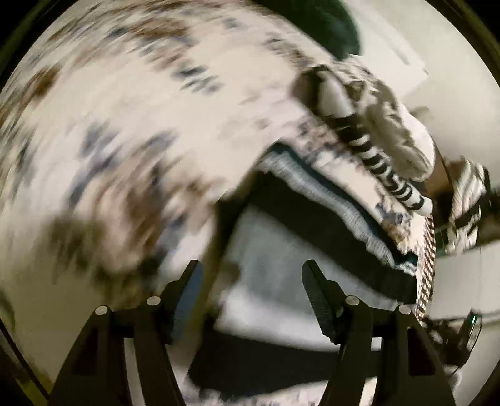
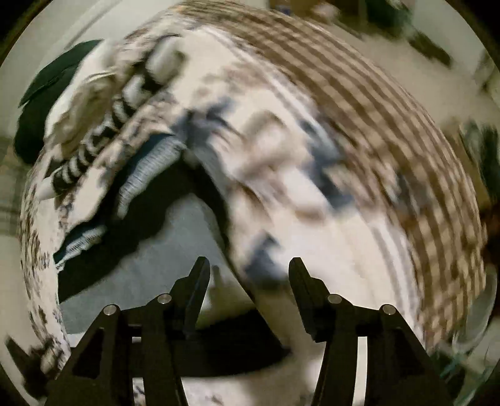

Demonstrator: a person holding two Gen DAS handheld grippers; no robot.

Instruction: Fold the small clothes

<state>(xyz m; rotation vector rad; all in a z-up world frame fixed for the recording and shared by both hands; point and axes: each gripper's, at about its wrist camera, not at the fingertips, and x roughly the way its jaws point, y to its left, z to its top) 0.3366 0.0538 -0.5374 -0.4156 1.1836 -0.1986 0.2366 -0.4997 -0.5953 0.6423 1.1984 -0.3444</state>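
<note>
A white garment with brown and blue prints (image 1: pixel 109 125) fills the left of the left wrist view, heavily blurred. It also crosses the middle of the right wrist view (image 2: pixel 281 175). Below it lies a grey and black garment (image 1: pixel 265 243) (image 2: pixel 156 250). My left gripper (image 1: pixel 252 265) hangs above the grey cloth with its jaws apart and nothing between them. My right gripper (image 2: pixel 249 260) is also open, over the edge where the white garment meets the grey one, and I see no cloth pinched.
A pile of small clothes lies behind: a black-and-white striped piece (image 1: pixel 375 156) (image 2: pixel 93 146), light-blue ribbed trim (image 1: pixel 328 193) (image 2: pixel 147 178), a fluffy cream item (image 1: pixel 397 131) and a dark green item (image 1: pixel 328 28) (image 2: pixel 47 81). A brown checked cloth (image 2: pixel 375 109) lies to the right on the pale table (image 1: pixel 453 78).
</note>
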